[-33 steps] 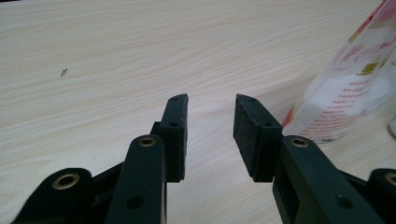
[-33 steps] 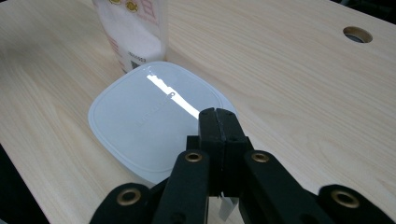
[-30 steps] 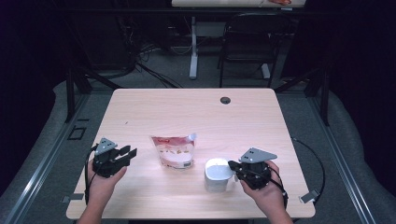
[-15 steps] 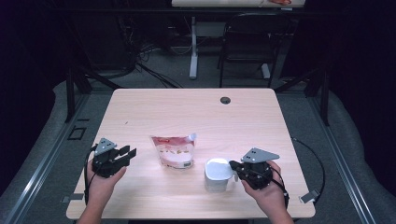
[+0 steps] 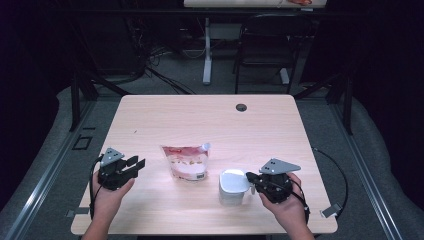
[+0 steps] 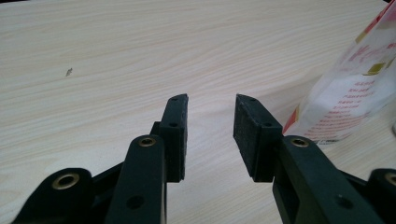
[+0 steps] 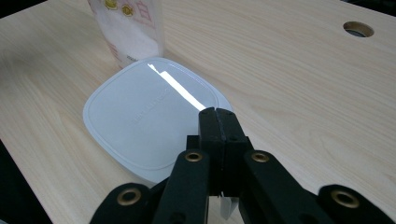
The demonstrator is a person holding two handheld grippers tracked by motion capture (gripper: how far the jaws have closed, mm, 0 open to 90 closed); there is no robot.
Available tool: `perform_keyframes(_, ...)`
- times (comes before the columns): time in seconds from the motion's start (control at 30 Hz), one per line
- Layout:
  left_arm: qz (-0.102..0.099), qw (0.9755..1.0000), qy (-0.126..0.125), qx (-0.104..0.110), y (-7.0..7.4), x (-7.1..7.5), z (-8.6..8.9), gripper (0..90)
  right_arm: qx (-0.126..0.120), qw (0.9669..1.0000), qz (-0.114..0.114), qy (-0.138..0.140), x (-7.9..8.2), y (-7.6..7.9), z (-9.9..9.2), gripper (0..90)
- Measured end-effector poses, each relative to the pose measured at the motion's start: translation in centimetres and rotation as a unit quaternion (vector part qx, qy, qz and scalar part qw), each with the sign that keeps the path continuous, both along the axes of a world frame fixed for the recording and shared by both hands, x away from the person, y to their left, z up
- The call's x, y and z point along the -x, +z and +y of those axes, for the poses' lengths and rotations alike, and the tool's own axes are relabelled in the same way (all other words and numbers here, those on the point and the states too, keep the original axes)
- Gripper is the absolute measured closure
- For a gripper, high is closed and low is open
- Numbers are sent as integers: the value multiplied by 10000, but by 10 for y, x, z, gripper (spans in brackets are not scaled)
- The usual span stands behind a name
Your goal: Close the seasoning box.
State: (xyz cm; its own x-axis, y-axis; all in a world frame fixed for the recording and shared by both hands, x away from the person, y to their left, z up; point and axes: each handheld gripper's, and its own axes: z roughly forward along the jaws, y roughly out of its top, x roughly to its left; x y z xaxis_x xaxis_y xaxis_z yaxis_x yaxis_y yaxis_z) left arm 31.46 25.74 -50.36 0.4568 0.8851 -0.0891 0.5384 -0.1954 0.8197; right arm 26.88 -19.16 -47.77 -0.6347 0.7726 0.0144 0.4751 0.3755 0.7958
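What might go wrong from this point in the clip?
1. The right gripper is shut with its tips over the edge of the white lidded container; a small white tab seems pinched, so a pull may drag the whole container.
2. The standing snack pouch is right beside the container and could be knocked over.
3. The left gripper is open and holds nothing, so nothing steadies either item.

One pouch, one white lidded container, two grippers.
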Motion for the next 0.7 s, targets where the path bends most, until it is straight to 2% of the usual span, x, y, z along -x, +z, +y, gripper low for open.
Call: perform_keyframes(0.7, -12, 10000, 22, -31, -2, -2, 1, 653, -37, 10000, -31, -71, 1, -1, -1, 900)
